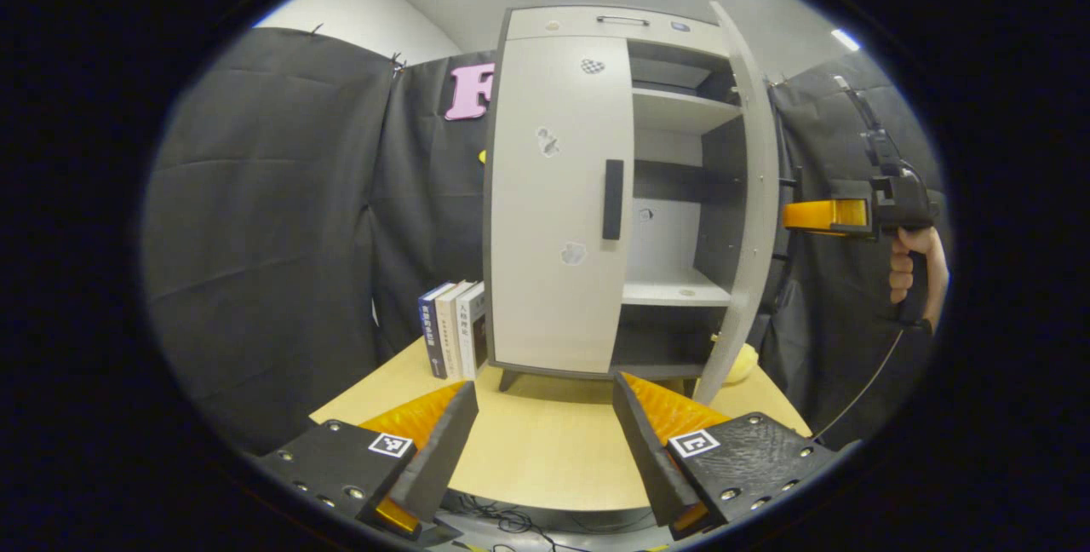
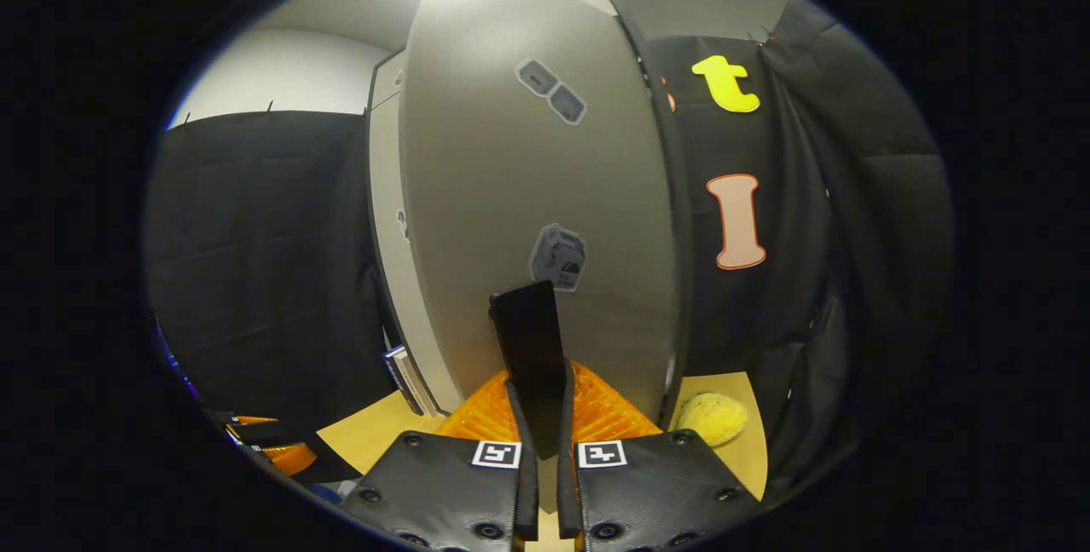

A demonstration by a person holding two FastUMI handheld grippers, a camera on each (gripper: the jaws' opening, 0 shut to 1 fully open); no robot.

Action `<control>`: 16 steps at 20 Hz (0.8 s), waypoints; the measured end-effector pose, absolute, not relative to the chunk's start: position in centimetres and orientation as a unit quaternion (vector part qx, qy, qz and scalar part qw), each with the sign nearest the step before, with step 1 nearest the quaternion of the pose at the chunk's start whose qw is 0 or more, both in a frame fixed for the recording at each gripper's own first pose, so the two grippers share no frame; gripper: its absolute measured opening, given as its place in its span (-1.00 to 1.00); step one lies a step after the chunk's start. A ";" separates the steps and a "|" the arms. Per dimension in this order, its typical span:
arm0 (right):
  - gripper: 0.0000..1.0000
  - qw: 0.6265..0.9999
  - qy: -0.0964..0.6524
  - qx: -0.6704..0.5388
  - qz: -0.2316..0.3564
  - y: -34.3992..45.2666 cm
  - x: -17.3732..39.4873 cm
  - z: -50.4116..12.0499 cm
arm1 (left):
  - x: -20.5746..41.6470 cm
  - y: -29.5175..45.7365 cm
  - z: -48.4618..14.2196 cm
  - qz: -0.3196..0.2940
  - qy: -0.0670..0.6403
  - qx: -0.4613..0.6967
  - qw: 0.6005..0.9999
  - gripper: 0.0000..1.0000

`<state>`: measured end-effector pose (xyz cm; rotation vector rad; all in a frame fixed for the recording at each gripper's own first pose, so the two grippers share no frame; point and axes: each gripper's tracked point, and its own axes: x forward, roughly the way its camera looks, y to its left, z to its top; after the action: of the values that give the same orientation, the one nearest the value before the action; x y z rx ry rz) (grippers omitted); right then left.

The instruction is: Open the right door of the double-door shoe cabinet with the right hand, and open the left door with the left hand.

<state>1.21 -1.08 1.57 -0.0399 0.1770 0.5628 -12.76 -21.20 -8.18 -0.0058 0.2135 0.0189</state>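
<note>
The shoe cabinet stands on a wooden table. Its left door is closed, and a dark vertical handle sits at that door's inner edge. The right door is swung out, baring the shelves. My left gripper hangs open over the table in front of the cabinet, well short of the left handle. In the right gripper view the right door is close up. My right gripper is shut on that door's dark handle. A hand holds the right gripper beside the open door.
Three books stand upright against the cabinet's left side. A yellow soft thing lies on the table by the open door's foot. Black cloth walls close in on both sides. The table's front edge runs just under my left fingers.
</note>
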 end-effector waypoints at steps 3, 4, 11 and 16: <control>-0.80 0.964 0.084 -0.024 0.252 -3.5 1.7 1.8 | -13.0 -24.5 -8.6 -0.010 0.111 0.004 0.994 0.80; -0.80 0.967 0.081 -0.027 0.241 -4.5 1.8 1.9 | -13.0 -25.5 -8.5 -0.016 0.111 0.008 0.994 0.80; -0.82 0.969 0.082 0.021 0.231 -8.8 3.4 2.6 | -12.8 -29.1 -9.1 -0.041 0.115 0.019 0.992 0.80; -0.82 0.973 0.077 0.009 0.219 -9.1 3.4 2.5 | -11.3 -27.7 -9.1 -0.031 0.126 0.006 0.992 0.80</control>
<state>3.37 -9.09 2.51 0.0174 0.1546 0.4429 -11.29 -27.69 -9.14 0.0112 0.2524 -0.0616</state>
